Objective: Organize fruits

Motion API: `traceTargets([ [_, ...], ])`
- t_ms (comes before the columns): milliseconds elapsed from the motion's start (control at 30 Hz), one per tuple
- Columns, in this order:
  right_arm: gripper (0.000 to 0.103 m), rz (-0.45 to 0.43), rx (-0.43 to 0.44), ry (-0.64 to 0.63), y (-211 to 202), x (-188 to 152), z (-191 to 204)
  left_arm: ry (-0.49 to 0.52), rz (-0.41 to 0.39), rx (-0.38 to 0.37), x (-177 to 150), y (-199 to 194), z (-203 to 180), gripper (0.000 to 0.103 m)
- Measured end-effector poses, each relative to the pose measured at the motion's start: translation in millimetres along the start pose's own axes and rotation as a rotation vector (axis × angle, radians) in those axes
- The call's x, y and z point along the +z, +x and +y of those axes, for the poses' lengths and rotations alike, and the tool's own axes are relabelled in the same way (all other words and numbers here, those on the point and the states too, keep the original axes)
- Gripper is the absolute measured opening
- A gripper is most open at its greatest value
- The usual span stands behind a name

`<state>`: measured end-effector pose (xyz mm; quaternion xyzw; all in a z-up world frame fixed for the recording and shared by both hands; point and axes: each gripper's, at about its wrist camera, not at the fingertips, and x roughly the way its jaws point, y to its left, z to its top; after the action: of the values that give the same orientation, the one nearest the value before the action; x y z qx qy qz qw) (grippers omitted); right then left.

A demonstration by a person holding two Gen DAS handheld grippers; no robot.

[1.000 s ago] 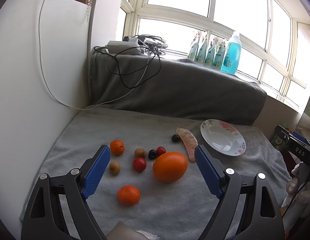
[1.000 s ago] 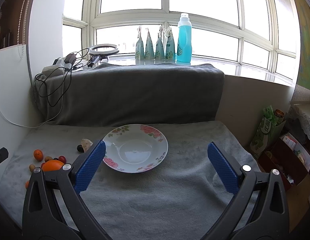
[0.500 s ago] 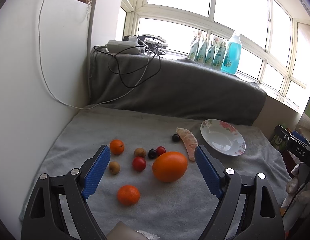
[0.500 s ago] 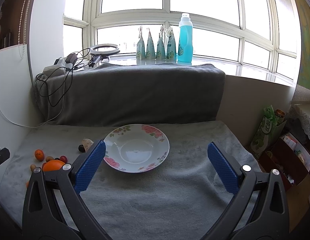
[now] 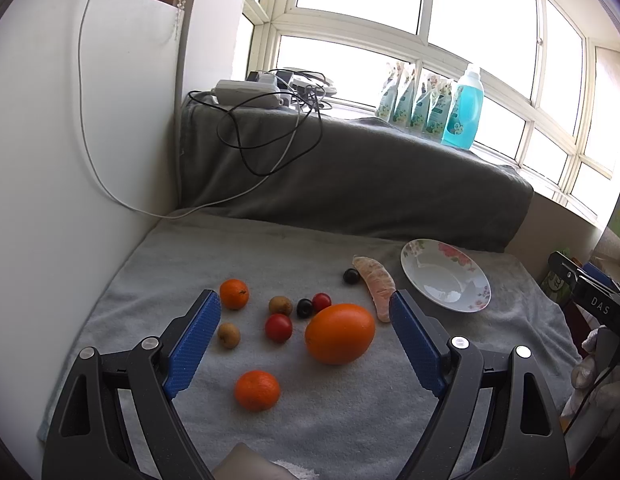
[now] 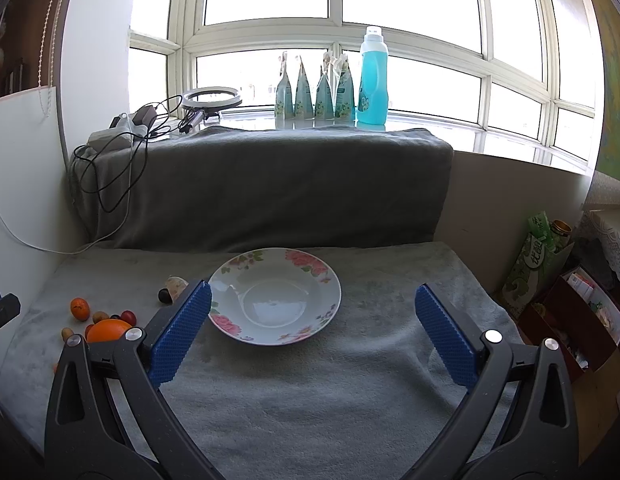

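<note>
While both grippers wait with their blue pads spread wide and holding nothing, almost nothing has moved in the last second, so I think no fruit has been picked yet.

In the left view, the left gripper (image 5: 303, 344) frames the fruit on the gray towel (image 5: 350, 432). Nearest, at 6 o'clock, sits a small orange (image 5: 257, 390). The big orange (image 5: 340, 333) is in the middle. Farther, at 1 o'clock, lie the peeled slice (image 5: 377, 281) and the flower plate (image 5: 446, 275), which has no fruit in it.

The right gripper (image 6: 312, 334) points at that plate (image 6: 274, 295).

At 3 o'clock the other tool says "DAS" (image 5: 599, 307). The green box (image 6: 536, 254) has writing too small to read.
</note>
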<state>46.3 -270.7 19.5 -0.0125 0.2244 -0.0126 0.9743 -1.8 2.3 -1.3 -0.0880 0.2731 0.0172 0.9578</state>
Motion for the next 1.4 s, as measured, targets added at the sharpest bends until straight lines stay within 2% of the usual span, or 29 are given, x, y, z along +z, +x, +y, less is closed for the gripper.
traceTargets([
  [1400,0.103,0.041,0.034,-0.014,10.4,-4.5,6.7,-0.022,0.033,-0.01,-2.0,9.3,4.1,0.086],
])
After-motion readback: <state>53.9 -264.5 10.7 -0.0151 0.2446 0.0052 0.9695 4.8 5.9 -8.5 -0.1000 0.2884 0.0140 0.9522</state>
